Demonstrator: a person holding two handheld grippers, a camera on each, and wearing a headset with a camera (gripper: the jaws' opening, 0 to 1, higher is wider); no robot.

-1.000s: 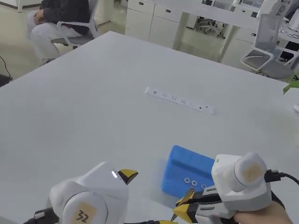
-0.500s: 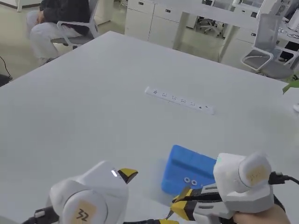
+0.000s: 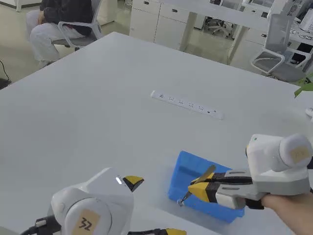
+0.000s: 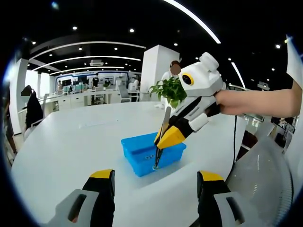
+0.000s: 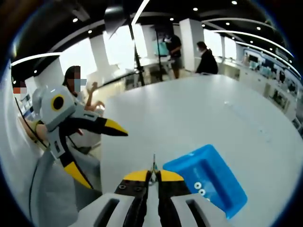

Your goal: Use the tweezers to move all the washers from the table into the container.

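A blue container [image 3: 220,208] sits on the white table [image 3: 98,112] in front of me, with washers [image 5: 200,188] lying inside it. My right gripper [image 3: 198,182] is shut on thin tweezers [image 4: 163,132]. Their tip [image 3: 182,199] hangs at the container's near left edge, and a tiny grey piece seems to be pinched there; I cannot tell whether it is a washer. In the left gripper view the container [image 4: 151,153] stands beyond my left gripper [image 4: 156,175], which is open with nothing between its jaws. The left gripper [image 3: 153,206] is low at the table's near edge.
A white power strip [image 3: 188,105] lies across the middle of the table. A person sits on a chair [image 3: 58,22] beyond the far left corner. An office chair [image 3: 279,54] and white cabinets [image 3: 161,22] stand behind the far edge.
My right gripper has risen and moved right with the tweezers, whose tip went from the table in front of the container to its near left edge. The left gripper has stayed in place.
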